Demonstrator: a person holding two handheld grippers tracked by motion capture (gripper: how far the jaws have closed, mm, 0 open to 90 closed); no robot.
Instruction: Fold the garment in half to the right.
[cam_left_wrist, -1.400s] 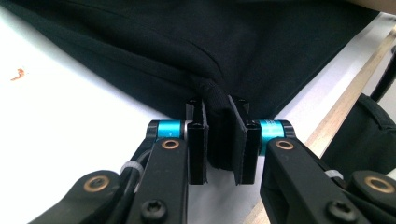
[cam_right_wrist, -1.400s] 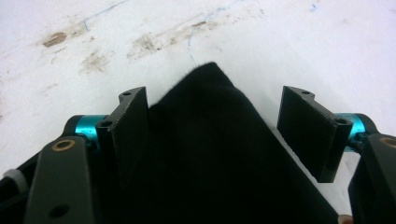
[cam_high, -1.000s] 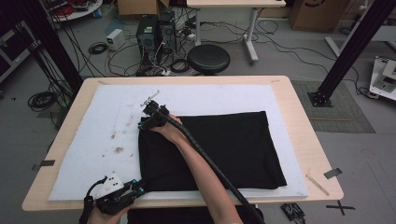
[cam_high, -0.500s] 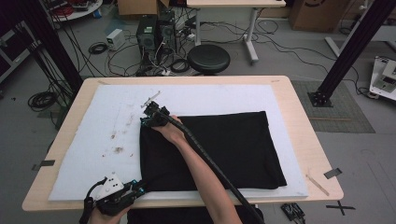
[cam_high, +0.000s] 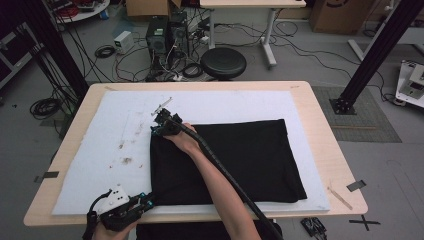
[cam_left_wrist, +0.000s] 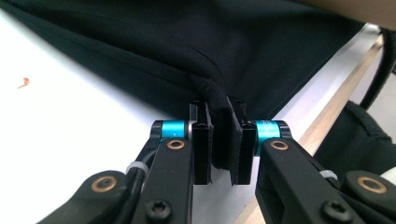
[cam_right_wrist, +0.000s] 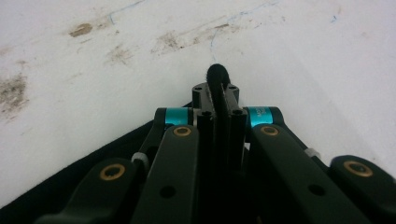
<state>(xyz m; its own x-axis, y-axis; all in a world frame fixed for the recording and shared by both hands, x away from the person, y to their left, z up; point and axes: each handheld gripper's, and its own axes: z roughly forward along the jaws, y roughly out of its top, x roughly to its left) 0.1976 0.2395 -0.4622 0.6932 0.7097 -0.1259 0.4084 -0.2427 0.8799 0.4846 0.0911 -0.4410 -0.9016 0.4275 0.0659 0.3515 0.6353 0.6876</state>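
Since a second ago my right gripper (cam_high: 161, 121) has just been closing onto the far left corner of the black cloth (cam_high: 240, 155) spread on the table (cam_high: 320, 120), while my left gripper (cam_left_wrist: 223, 140) clamps the near corner, so I should lift both evenly, keeping that edge taut.

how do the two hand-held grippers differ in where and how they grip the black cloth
The left hand-held gripper pinches the black cloth at its near left corner; the right hand-held gripper pinches the far left corner. Left holds a thick bunched fold, right a thinner one. Both are shut on the cloth over the white mat.
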